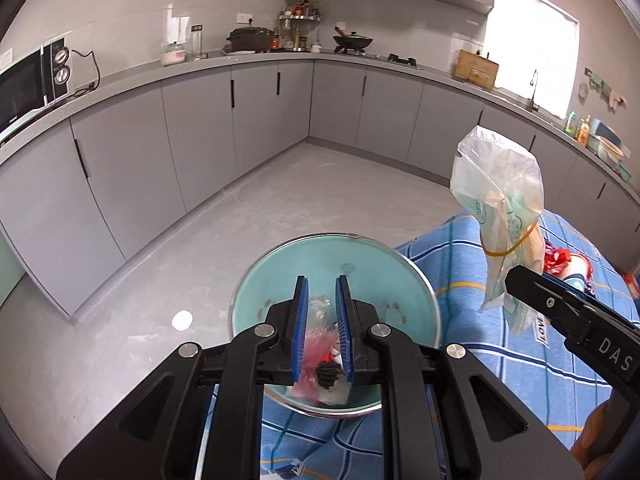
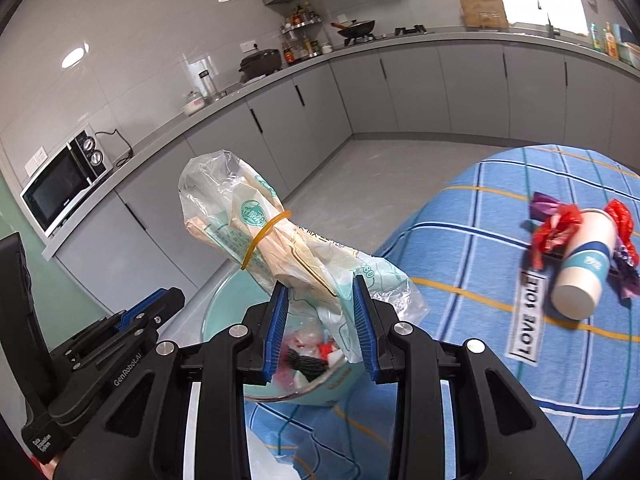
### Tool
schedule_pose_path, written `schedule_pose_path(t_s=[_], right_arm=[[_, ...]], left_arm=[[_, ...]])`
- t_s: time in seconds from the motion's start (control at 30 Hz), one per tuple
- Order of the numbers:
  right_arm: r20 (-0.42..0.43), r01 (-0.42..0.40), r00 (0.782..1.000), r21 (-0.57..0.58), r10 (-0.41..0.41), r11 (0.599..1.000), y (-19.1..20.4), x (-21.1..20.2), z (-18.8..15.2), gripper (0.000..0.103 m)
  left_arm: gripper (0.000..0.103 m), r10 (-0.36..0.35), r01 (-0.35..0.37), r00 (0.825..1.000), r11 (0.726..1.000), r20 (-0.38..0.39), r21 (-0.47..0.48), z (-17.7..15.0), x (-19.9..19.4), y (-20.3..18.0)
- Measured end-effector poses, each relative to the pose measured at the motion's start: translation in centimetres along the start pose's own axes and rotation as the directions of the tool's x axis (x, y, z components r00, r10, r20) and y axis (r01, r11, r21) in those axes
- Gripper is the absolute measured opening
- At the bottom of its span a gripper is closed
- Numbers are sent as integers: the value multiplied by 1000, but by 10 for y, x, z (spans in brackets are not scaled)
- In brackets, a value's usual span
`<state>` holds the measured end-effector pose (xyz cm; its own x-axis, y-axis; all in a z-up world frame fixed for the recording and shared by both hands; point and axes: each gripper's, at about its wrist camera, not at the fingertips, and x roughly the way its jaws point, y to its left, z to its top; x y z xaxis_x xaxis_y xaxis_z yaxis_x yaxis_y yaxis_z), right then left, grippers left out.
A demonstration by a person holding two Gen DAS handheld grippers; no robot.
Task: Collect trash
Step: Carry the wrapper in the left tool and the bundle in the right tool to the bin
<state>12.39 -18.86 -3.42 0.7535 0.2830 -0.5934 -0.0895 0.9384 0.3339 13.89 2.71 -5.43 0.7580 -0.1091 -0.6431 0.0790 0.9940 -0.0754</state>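
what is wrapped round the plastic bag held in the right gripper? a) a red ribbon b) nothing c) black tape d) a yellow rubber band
d: a yellow rubber band circles the middle of the plastic bag, whose lower end is pinched in the right gripper.

Clear plastic bag of folded paper wrappers, bound by a yellow rubber band, tilted at frame centre; teal bowl holding scraps below; paper cup lying among red wrappers, right.
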Motion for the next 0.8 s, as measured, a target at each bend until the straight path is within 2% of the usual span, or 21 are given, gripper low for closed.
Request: schedule_pose_path(t_s=[0.3, 0.5, 0.8], right_arm=[[-43, -23, 999, 4, 23, 1000, 17, 27, -2, 33], [-105, -21, 994, 48, 26, 999, 14, 56, -7, 34], [-148, -9, 989, 61, 18, 998, 17, 84, -10, 34]], left_arm=[[15, 31, -31, 999, 999, -13, -45, 3, 10, 25], [15, 36, -38, 999, 998, -39, -49, 0, 22, 25], [15, 43, -46, 996, 998, -75, -39, -3, 39, 28]])
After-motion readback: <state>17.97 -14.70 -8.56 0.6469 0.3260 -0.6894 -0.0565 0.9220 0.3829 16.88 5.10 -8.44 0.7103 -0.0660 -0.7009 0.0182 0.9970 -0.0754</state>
